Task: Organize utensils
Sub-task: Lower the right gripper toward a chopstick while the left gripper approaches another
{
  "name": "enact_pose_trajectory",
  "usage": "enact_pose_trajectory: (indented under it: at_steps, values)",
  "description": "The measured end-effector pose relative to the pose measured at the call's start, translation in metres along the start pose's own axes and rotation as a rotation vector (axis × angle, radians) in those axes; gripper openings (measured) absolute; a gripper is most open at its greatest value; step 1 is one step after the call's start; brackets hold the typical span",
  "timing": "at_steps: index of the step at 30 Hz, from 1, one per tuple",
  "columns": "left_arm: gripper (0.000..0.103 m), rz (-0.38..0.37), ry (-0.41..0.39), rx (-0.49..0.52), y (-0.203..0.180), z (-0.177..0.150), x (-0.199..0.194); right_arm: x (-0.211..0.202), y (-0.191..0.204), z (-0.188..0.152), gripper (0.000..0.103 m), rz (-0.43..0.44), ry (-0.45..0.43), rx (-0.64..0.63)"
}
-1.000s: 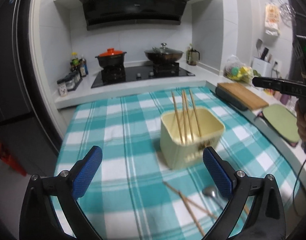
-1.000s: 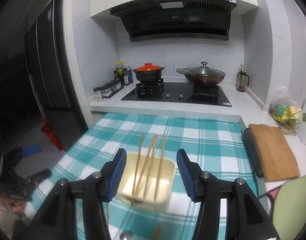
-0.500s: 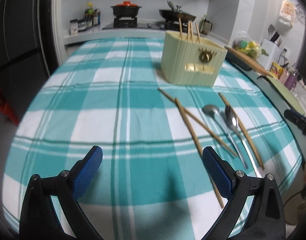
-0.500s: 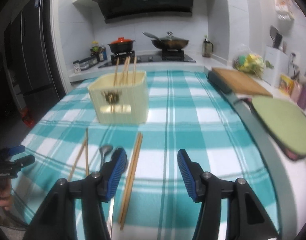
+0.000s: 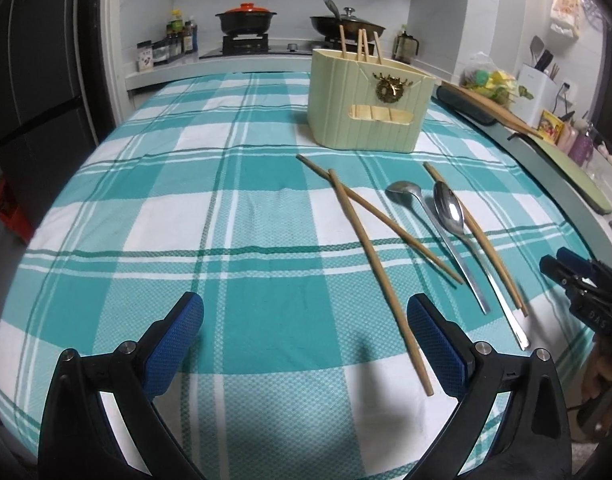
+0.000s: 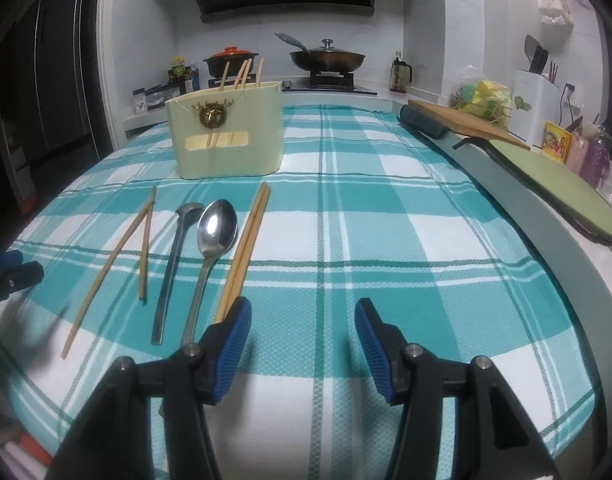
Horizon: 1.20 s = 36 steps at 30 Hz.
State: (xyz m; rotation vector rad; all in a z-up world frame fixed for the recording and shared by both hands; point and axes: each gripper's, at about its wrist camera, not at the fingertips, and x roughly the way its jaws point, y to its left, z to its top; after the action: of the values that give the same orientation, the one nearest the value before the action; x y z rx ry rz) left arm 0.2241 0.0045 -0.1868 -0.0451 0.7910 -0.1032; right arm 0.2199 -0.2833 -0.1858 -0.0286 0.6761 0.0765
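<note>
Both tongs hang spread and empty over the checked tabletop: the left tongs near a crossed chopstick pair, the right tongs beside the neat chopstick pair. Two spoons lie between, before the cream holder. Best straddle one pair squarely near mid-length, then close.

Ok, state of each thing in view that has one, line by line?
Left gripper: open, empty.
Right gripper: open, empty.
Utensil holder: upright, four chopsticks inside.
Two spoons: lying on cloth.
Loose chopsticks: lying on cloth.
Wok: lidded.
Red-lidded pot: lidded.
</note>
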Motion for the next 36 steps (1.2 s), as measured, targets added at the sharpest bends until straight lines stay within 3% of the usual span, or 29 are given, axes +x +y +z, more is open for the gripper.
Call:
enact_pose_trajectory:
  at_steps: [9, 15, 20, 29, 36]
  values:
    - [0.102, 0.0, 0.024, 0.041, -0.017, -0.005, 0.007, 0.008, 0.004, 0.003, 0.053, 0.027, 0.045, -0.005]
    - [0.102, 0.004, 0.025, 0.059, -0.022, -0.006, 0.008, 0.025, 0.013, 0.017, 0.027, 0.096, 0.104, -0.029]
    - [0.102, 0.011, 0.022, 0.044, -0.017, -0.005, 0.007, 0.047, 0.024, 0.024, 0.016, 0.138, 0.163, -0.046]
    - [0.102, 0.011, 0.039, 0.037, -0.016, -0.006, 0.013, 0.067, 0.037, 0.027, 0.015, 0.142, 0.218, -0.095]
    - [0.102, -0.017, 0.084, 0.036, -0.027, 0.003, 0.034, 0.073, 0.04, 0.031, 0.012, 0.108, 0.211, -0.119]
